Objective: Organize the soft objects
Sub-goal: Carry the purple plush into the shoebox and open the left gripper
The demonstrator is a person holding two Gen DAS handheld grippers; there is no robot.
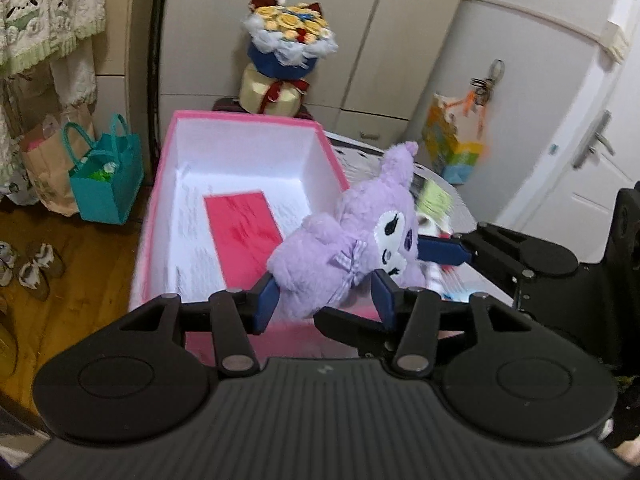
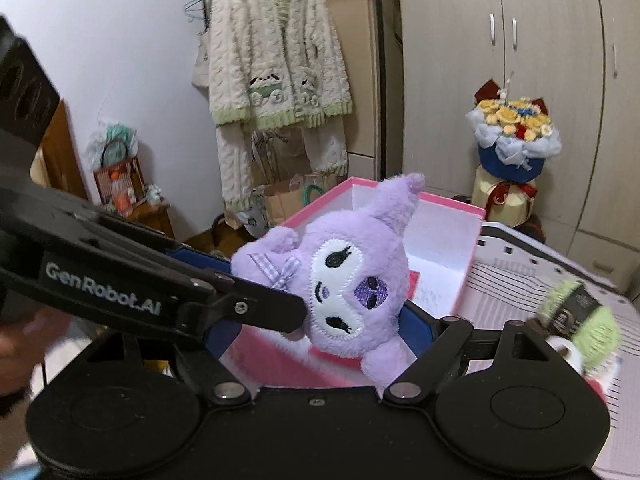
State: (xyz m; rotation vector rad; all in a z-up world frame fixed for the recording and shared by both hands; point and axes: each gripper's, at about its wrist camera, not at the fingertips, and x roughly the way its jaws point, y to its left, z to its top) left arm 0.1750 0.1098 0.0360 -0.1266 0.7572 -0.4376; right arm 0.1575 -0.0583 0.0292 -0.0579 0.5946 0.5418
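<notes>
Fingers [image 2: 260, 304] marked "GenRobot.AI" touch purple plush [image 2: 352, 280].

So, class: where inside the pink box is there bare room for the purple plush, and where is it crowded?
Free: the pink box floor, white strips bordering its red sheet. Crowded: the near-right rim, where the purple plush, left gripper and right gripper meet.

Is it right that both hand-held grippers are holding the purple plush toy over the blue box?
Not quite: the box is pink outside, white inside, not blue, as the left wrist view shows. The left hand-held gripper and right hand-held gripper do both hold the purple plush toy over it.
</notes>
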